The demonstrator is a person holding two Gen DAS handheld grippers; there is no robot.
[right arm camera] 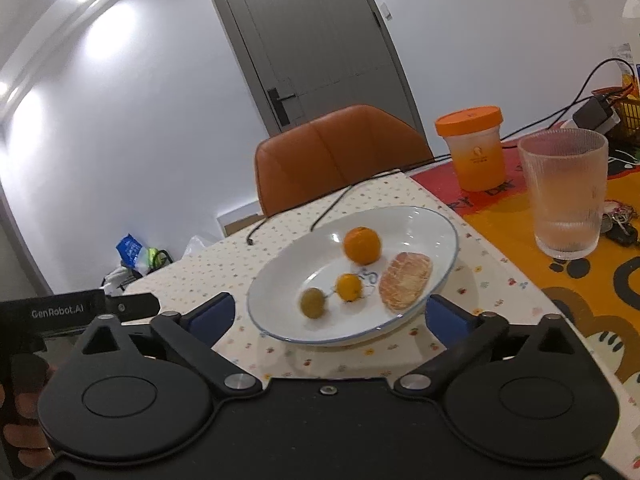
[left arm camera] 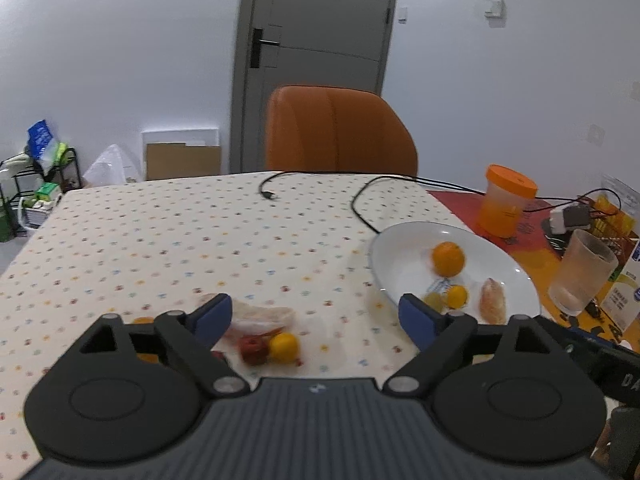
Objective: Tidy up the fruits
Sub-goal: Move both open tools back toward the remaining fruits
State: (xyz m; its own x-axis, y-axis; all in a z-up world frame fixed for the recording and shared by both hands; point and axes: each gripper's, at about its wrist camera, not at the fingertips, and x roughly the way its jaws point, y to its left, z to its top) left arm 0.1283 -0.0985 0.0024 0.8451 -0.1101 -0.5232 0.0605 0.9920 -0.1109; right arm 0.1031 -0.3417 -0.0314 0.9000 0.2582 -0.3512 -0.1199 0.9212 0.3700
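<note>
White walls and a grey door (left arm camera: pixel 320 20) stand behind an orange chair (left arm camera: pixel 340 132) at a table under a dotted cloth (left arm camera: pixel 160 240). On it a white plate (right arm camera: pixel 420 220) holds an orange (right arm camera: pixel 362 245), a smaller yellow fruit (right arm camera: pixel 349 287), a blurred greenish one (right arm camera: pixel 313 302) and a peeled pale segment (right arm camera: pixel 406 280). Left of the plate lie a yellow fruit (left arm camera: pixel 284 347), a red one (left arm camera: pixel 253 350) and a smeared pale peel or wrapper (left arm camera: pixel 260 316), partly hidden by the left gripper (left arm camera: pixel 316 312), whose jaws are spread wide and empty. Another orange piece barely shows behind its linkage. The right gripper (right arm camera: pixel 330 310) gapes empty before the plate. A ribbed glass (right arm camera: pixel 568 196) and an orange-lidded tub (right arm camera: pixel 474 148) stand right of the plate.
</note>
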